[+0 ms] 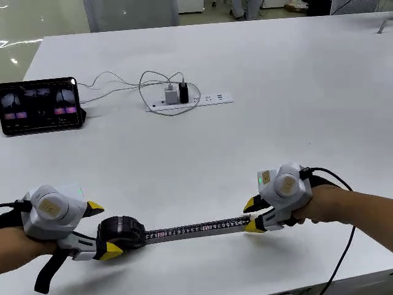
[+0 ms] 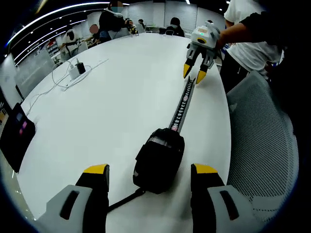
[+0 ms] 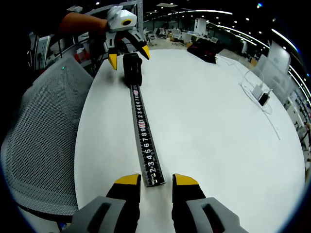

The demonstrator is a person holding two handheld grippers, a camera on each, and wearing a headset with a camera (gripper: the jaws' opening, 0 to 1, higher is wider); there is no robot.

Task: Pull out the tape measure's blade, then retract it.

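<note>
White tabletop [image 1: 264, 92] carries one tape measure [image 1: 130, 233], one tablet [image 1: 40, 104] and one power strip [image 1: 209, 98], and two grippers work at its near edge. In the head view the tape measure's black case [image 2: 158, 158] lies at 7 o'clock. Its single blade [image 1: 196, 229] is drawn out flat along the table toward 4 o'clock.

At 8 o'clock, the left gripper [image 1: 103, 228] has two yellow-tipped jaws that stand wide apart. The case sits between them, and the left gripper view shows a gap on each side. At 4 o'clock, the right gripper [image 1: 251, 215] also has two yellow-tipped jaws. They are parted by a narrow gap with the blade's end lying in it, and the right gripper view shows a sliver of table between the blade and one jaw. I cannot tell whether the other jaw touches the blade.

In the right gripper view, black numerals 2 to 9 can be read on the blade from its end, then a red-marked figure, then more numerals. Any marking on the case is too blurred to read.

The tablet stands at 10 o'clock with its screen lit. The power strip lies at 12 o'clock with two chargers plugged in, one white charger [image 1: 171, 96] and one black charger [image 1: 183, 93]. White cables [image 1: 116, 80] loop around it. One grey mesh chair [image 3: 39, 136] sits off the table's edge
</note>
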